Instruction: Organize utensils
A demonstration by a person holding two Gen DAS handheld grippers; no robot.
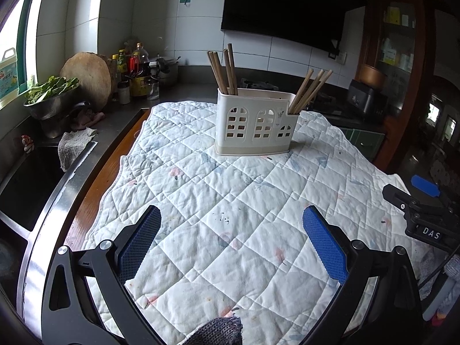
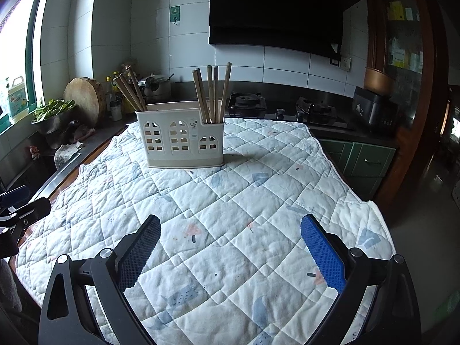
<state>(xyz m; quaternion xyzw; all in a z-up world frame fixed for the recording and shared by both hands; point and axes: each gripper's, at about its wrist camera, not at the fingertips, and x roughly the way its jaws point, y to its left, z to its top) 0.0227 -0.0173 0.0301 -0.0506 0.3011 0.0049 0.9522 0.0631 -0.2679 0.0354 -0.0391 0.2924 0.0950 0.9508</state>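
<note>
The utensil holder (image 1: 256, 123) stands upright on the quilted cloth (image 1: 218, 201) in the upper middle of the left wrist view, straight ahead of the left tongs (image 1: 231, 221) and well apart from them; in the right wrist view it sits upper left of centre, so it lies ahead and somewhat to the left of the right tongs (image 2: 230, 230). Neither pair looks clearly nearer. Both tongs are spread wide and hold nothing. The holder has compartments side by side: one end holds a bundle of chopsticks (image 1: 222, 70) standing nearly upright and leaning slightly, the other end holds a second bundle (image 1: 310, 90) tilted outward toward the upper right of the frame (long axes run up out of the holder, so any grasp would likely come from above or the side). Whether the middle compartment holds anything cannot be told. No loose utensils show on the desk (image 1: 112, 155), which suggests the sorting is close to finished.
</note>
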